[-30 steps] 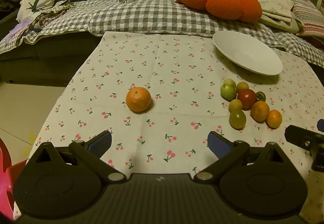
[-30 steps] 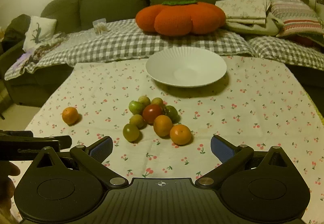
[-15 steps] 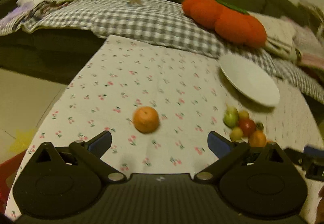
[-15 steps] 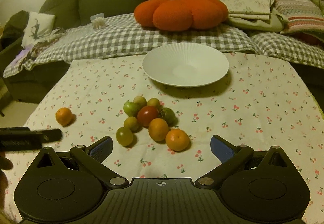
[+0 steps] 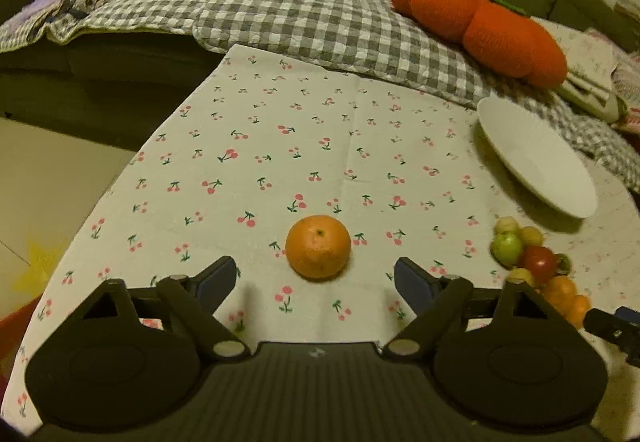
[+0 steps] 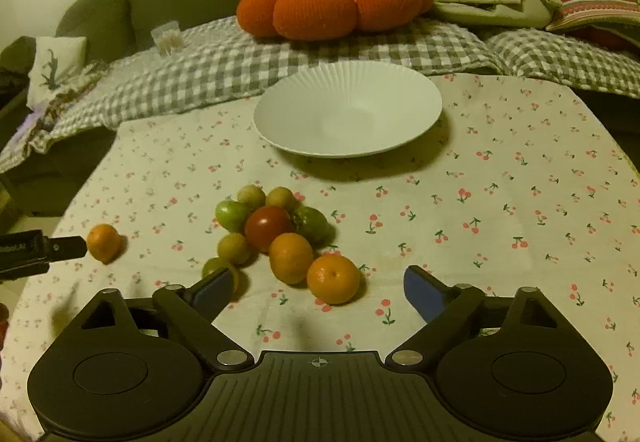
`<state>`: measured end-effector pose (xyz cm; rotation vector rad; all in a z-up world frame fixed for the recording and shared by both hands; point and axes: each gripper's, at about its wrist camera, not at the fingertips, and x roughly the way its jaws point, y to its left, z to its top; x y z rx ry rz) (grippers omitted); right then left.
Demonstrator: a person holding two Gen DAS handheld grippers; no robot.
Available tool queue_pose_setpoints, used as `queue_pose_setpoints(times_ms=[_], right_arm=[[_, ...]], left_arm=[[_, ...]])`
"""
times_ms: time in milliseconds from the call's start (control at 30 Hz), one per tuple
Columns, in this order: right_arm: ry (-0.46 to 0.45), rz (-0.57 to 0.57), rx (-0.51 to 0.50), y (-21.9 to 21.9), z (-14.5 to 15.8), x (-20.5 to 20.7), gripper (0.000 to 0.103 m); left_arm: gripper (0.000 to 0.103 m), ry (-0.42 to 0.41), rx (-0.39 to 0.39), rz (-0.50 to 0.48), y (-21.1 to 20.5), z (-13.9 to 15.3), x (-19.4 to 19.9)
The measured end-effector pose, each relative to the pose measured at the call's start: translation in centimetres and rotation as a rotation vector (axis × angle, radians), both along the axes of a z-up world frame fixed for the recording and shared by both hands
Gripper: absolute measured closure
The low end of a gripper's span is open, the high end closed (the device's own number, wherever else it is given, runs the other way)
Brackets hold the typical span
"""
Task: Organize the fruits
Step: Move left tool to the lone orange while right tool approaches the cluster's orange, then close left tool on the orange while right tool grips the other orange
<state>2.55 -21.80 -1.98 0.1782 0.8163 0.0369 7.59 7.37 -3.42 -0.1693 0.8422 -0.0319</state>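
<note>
On the desk, a cloth point(image 5: 280, 146) printed with small cherries covers the whole top, and the fruit lies on it in two places. One orange point(image 5: 318, 246) sits alone toward the left side; in the left wrist view it lies just ahead of the left hand-held gripper point(image 5: 316, 278), roughly centred on the gap between the blue pads, with clear cloth on either side of it. That gripper's jaws stand apart and touch nothing, though they have just been closing a little. Off to the right of the lone orange is a cluster of small fruit point(image 6: 276, 226): a red tomato point(image 6: 268, 226) in the middle, green and yellowish ones around it, and two more oranges at the near edge, the nearest orange point(image 6: 334, 278) touching its neighbour point(image 6: 291, 257).

The right hand-held gripper point(image 6: 320, 286) hangs over the cloth with that nearest orange just beyond and between its fingertips, not touched by either pad. Its jaws are also apart and have just been narrowing slightly, with nothing gripped. Its left pad overlaps a green fruit point(image 6: 218, 268) at the cluster's near corner; contact cannot be judged.

A white ribbed plate point(image 6: 348, 110) stands behind the cluster, well apart from it and holding no fruit. Beyond the desk is a sofa with a checked blanket point(image 6: 224, 62) and an orange pumpkin-shaped cushion point(image 6: 336, 2).
</note>
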Motion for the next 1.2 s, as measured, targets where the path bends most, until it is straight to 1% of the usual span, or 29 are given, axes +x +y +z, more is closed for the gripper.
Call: queue_pose_setpoints(times_ms=[33,100,167,233,267,300,333,367,400,467,533,567,667,800,867,967,1100,1200], right_arm=[[0.003,-0.001,-0.004,0.0,-0.3,0.2,0.017],[0.010,-0.001,-0.003,-0.1,-0.7,0.6,0.021],[0.014,0.004,-0.017,0.0,-1.1,1.0,0.024],[0.023,0.005,-0.043,0.1,-1.5,1.3,0.031],[0.029,0.005,-0.048,0.2,-1.7,1.4,0.032],[0.036,0.008,-0.052,0.3,-2.0,1.6,0.036],[0.039,0.012,-0.056,0.3,-2.2,1.7,0.040],[0.042,0.015,-0.062,0.4,-2.4,1.8,0.042],[0.040,0.019,-0.064,0.5,-2.6,1.9,0.042],[0.032,0.033,-0.062,0.8,-2.6,1.9,0.045],[0.016,0.052,-0.071,1.1,-2.6,1.9,0.053],[0.012,0.062,-0.073,1.2,-2.5,1.9,0.054],[0.005,0.073,-0.084,1.4,-2.6,1.8,0.054],[0.008,0.073,-0.082,1.2,-2.4,1.8,0.057],[0.011,0.064,-0.097,1.1,-2.3,1.7,0.071],[0.012,0.070,-0.080,0.9,-2.0,1.6,0.071],[0.011,0.057,-0.092,1.0,-2.4,1.8,0.070],[0.009,0.052,-0.072,0.6,-2.6,2.0,0.069]], left_arm=[[0.020,0.000,0.003,0.001,-0.1,-0.3,0.2],[0.022,0.002,0.005,0.003,-0.1,-0.9,0.7],[0.028,0.001,0.001,0.000,-0.2,-1.3,1.0],[0.033,-0.003,0.008,-0.009,-0.4,-1.6,1.3],[0.037,-0.002,0.013,-0.013,-0.5,-1.7,1.4],[0.040,0.000,0.018,-0.015,-0.6,-1.9,1.6],[0.045,0.005,0.018,-0.016,-0.6,-2.1,1.7],[0.049,0.012,0.015,-0.013,-0.6,-2.3,1.9],[0.050,0.001,0.018,-0.010,-0.6,-2.3,1.9],[0.062,-0.009,0.031,-0.019,-0.7,-2.4,2.0],[0.062,-0.019,0.037,-0.028,-0.8,-2.4,2.0],[0.063,-0.023,0.044,-0.029,-0.9,-2.4,2.0],[0.063,-0.025,0.054,-0.032,-1.0,-2.4,1.9],[0.064,-0.016,0.028,-0.033,-0.9,-2.1,1.8],[0.064,-0.024,0.030,-0.042,-1.2,-1.8,1.6],[0.064,-0.030,0.029,-0.055,-1.6,-1.7,1.5],[0.064,-0.022,0.037,-0.049,-1.7,-2.0,1.6],[0.064,-0.020,0.037,-0.044,-1.6,-2.1,1.6]])
